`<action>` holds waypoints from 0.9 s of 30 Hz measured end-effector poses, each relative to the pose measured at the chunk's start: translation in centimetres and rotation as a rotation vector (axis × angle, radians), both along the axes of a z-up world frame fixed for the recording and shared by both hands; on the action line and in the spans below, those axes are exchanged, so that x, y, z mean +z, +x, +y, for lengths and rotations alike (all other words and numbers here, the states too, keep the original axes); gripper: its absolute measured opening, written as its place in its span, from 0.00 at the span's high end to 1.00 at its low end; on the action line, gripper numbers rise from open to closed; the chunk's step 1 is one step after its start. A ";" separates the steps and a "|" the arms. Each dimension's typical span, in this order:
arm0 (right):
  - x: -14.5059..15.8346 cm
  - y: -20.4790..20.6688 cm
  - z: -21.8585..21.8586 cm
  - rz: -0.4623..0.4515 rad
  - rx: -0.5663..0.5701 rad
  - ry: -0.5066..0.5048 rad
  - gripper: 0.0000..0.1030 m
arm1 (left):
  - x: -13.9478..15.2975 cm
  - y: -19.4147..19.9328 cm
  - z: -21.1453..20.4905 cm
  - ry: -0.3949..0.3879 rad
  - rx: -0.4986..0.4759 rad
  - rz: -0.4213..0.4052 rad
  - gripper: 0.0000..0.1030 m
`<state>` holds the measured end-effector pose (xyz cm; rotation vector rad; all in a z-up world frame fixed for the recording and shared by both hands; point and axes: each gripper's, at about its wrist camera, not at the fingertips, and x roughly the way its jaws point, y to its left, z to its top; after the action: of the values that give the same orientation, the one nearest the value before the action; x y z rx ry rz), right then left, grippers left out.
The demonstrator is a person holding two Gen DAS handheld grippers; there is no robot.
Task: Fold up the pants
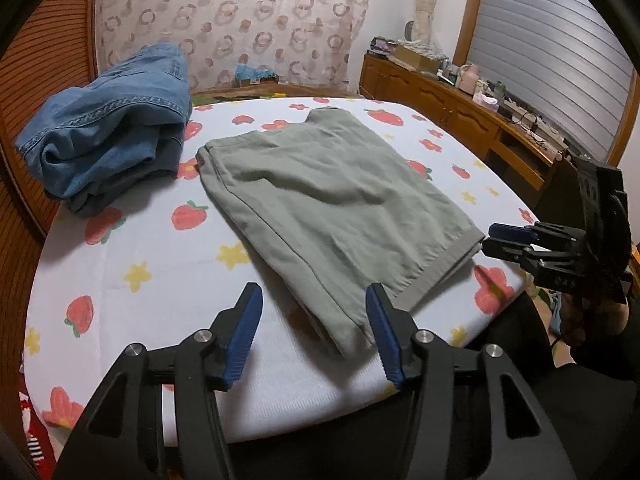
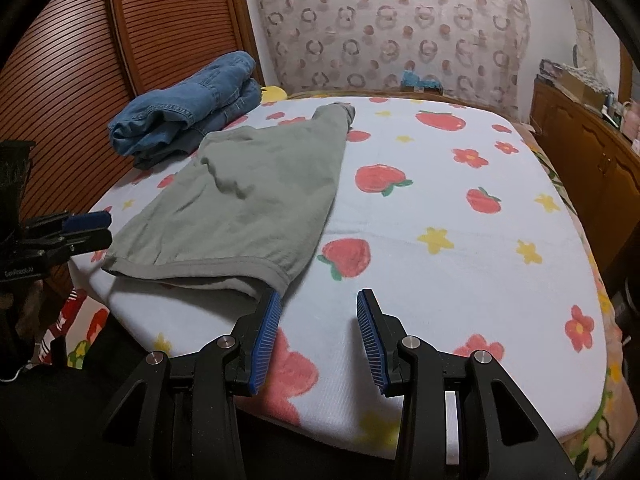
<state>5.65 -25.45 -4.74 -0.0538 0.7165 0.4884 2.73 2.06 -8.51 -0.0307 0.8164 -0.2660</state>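
Green pants (image 1: pixel 320 200) folded flat near the front edge of the strawberry-print sheet (image 1: pixel 160 264), with the hem band toward the near corner. Left gripper (image 1: pixel 314 332) spread wide and empty just over the pants' near corner; right gripper (image 2: pixel 318 332) likewise wide and empty beside the hem. Crumpled blue jeans (image 1: pixel 108 140) at the far left, just beside the pants.

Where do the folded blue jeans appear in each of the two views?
Left wrist view: blue jeans at upper left, left of the green pants.
Right wrist view: blue jeans at upper left, beyond the green pants.
Shared landmark: the brown slatted door behind them.
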 end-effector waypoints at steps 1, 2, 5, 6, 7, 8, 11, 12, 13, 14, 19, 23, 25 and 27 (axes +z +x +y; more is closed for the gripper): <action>0.0 0.0 0.2 0.000 0.004 -0.004 0.60 | -0.1 0.1 0.0 0.001 0.003 0.001 0.47; 0.0 0.2 0.3 -0.002 0.007 -0.007 0.60 | -0.3 0.3 0.0 0.002 0.008 0.000 0.47; 0.0 0.3 0.8 -0.013 0.023 -0.012 0.60 | -0.7 0.6 -0.1 0.004 0.019 0.005 0.47; 0.0 0.4 0.9 -0.018 0.025 -0.015 0.60 | -0.9 0.8 -0.1 0.002 0.018 0.012 0.47; 0.1 0.4 1.1 -0.022 0.029 -0.022 0.60 | -1.1 0.9 -0.3 0.002 0.016 0.020 0.47; 0.1 0.4 1.2 -0.024 0.031 -0.028 0.64 | -1.2 1.0 -0.3 0.006 0.015 0.022 0.47; 0.3 0.2 1.4 -0.036 0.040 -0.036 0.68 | -1.6 1.0 -0.6 0.023 0.017 0.029 0.47; 0.3 0.2 1.5 -0.039 0.044 -0.040 0.70 | -1.7 1.0 -0.6 0.023 0.018 0.031 0.47; 0.3 0.2 1.6 -0.043 0.044 -0.047 0.72 | -1.8 1.1 -0.5 0.023 0.020 0.033 0.47; 0.2 0.2 1.6 -0.043 0.046 -0.051 0.75 | -1.9 1.1 -0.5 0.024 0.022 0.034 0.47; -0.1 0.3 1.9 -0.030 0.072 -0.038 0.95 | -2.2 1.2 -0.3 0.032 0.033 0.044 0.47; 0.0 0.0 1.6 -0.030 0.085 -0.029 0.98 | -2.7 1.4 -0.3 0.038 0.036 0.055 0.47; 0.2 -0.3 1.3 -0.032 0.093 -0.025 0.98 | -2.8 1.3 -0.4 0.047 0.036 0.052 0.47; 0.5 -0.8 1.1 -0.043 0.094 -0.024 0.98 | -2.8 1.3 -0.4 0.052 0.037 0.050 0.47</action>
<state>4.87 -24.34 -4.29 -0.1207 0.6801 0.5668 4.06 1.64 -11.29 -0.0039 0.8716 -0.2102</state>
